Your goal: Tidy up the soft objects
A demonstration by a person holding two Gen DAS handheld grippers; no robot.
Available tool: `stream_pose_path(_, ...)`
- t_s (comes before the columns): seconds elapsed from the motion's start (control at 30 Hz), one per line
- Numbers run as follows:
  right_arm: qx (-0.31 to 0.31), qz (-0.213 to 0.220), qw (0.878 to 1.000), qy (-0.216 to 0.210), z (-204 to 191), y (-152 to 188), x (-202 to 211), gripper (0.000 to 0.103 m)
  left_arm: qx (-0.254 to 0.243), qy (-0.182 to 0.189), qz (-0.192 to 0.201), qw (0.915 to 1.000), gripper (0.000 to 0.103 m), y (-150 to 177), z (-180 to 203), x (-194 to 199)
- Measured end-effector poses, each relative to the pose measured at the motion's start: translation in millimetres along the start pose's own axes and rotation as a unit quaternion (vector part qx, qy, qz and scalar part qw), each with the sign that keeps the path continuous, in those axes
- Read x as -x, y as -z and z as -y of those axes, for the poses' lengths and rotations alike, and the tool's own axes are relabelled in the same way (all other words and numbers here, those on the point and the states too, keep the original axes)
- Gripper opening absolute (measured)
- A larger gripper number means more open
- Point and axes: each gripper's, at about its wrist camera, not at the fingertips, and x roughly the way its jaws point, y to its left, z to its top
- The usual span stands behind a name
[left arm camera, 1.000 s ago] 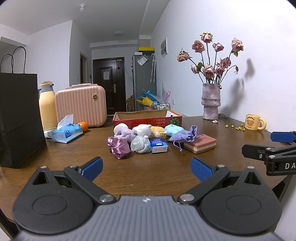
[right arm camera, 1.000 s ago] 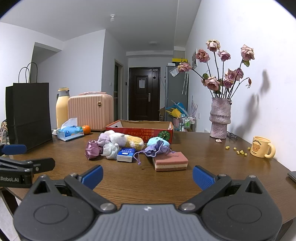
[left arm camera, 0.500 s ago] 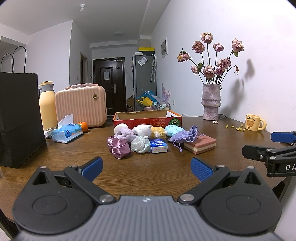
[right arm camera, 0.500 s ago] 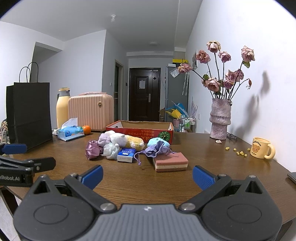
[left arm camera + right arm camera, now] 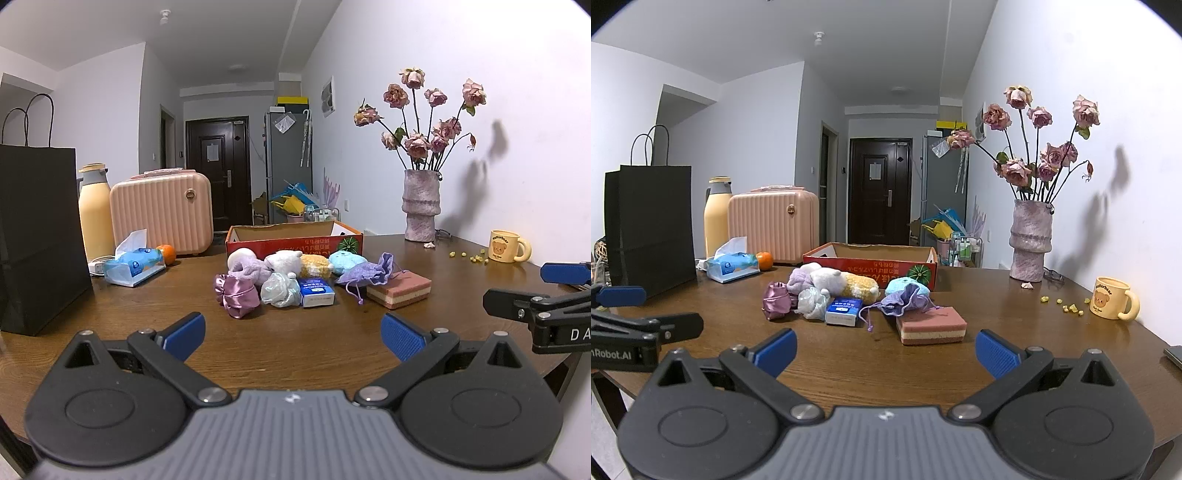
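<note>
Two grippers, left gripper (image 5: 291,334) and right gripper (image 5: 884,349), hover spread wide and empty while the soft objects (image 5: 280,275) sit bunched mid-desk (image 5: 295,343) before the red box (image 5: 293,238), handy for loading.

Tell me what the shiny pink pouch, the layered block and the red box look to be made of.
Pink pouch: likely satin fabric, going by its glossy gathered folds. Layered block: probably sponge foam, matte and porous-looking, in pink, cream and brown layers. Red box: cardboard, with printed red outside and plain brown inner walls.
</note>
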Motion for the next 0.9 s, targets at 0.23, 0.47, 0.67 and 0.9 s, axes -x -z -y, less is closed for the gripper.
stream_pose_path(0.23, 0.001, 0.0, 1.0, 0.0, 0.8, 0.8, -1.6, 0.103, 0.0, 0.0, 0.001, 1.0, 0.103, 0.1, 0.0, 0.2)
stream_pose_path(0.47, 0.003, 0.003, 1.0, 0.001, 1.0, 0.4, -2.0, 0.103, 0.0, 0.001, 0.001, 1.0, 0.103, -1.5, 0.6, 1.1)
stream_pose_path(0.67, 0.003, 0.005, 1.0, 0.001, 1.2, 0.8, -2.1, 0.103, 0.0, 0.0, 0.002, 1.0, 0.103, -1.4, 0.7, 1.2)
stream_pose_path(0.9, 0.004, 0.005, 1.0, 0.001, 1.1, 1.0, -2.1, 0.103, 0.0, 0.001, 0.004, 1.0, 0.103, -6.1, 2.4, 5.3)
